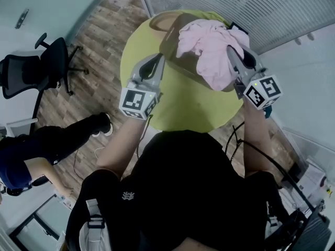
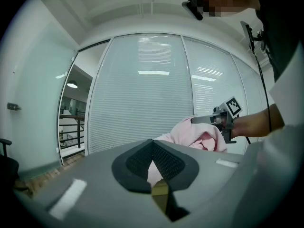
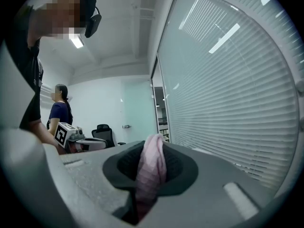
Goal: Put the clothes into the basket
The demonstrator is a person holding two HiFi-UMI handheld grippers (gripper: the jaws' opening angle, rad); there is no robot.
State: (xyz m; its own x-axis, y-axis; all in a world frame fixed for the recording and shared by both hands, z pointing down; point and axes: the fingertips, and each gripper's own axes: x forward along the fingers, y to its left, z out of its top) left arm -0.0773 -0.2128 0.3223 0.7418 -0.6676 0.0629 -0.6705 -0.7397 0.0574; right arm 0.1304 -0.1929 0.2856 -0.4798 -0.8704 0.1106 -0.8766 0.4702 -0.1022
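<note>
The pink garment [image 1: 209, 51] lies heaped over the mouth of the brown basket [image 1: 171, 40], one fold spilling over the basket's near rim, so I judge the job nearly done but not finished. The right gripper [image 1: 231, 52] is clamped narrow on a bunch of that cloth at the basket's right side. It needs pushing inside and letting go. The left gripper [image 1: 160, 60] sits at the basket's left rim, its jaws almost together, apparently pinching the rim to steady it. No other clothes show on the yellow-green table [image 1: 183, 106] near the basket. Nothing blocks the basket's mouth. An office chair [image 1: 52, 61] and a second person [image 1: 52, 140] are well left of the basket, and window blinds [image 1: 235, 4] stand behind it.
</note>
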